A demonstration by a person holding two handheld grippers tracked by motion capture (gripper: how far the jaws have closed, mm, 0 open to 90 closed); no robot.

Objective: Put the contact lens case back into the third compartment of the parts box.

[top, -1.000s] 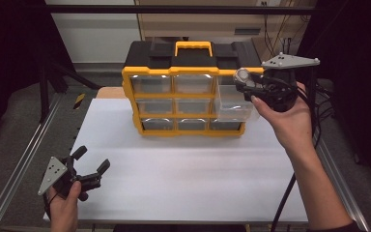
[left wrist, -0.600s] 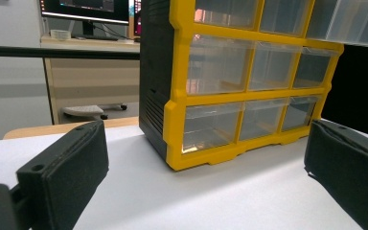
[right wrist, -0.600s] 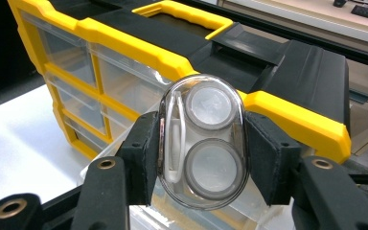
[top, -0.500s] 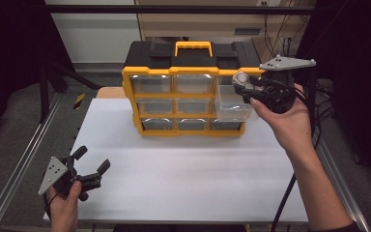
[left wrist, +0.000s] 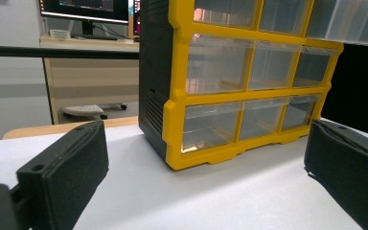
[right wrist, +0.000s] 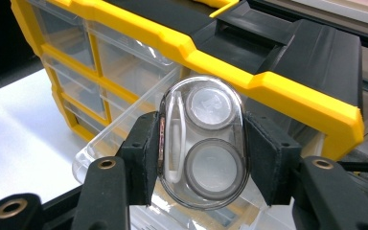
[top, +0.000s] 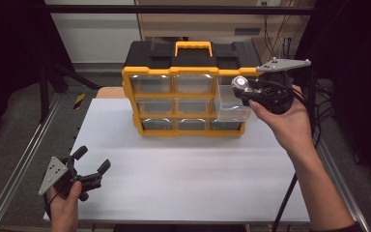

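between right claw (right wrist: pixel 202 158) pads | clear case (right wrist: pixel 202 143) clamped | over open drawer (right wrist: pixel 124 143)

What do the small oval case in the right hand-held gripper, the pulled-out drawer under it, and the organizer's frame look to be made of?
The oval case looks like clear glossy plastic: its two round wells show through it. The drawer also seems clear plastic, thin-walled, with bright edge glints. The organizer's frame looks like moulded opaque plastic, yellow in front and matt black on the side and top. The right hand-held gripper clamps the case between dark pads that look like foam.
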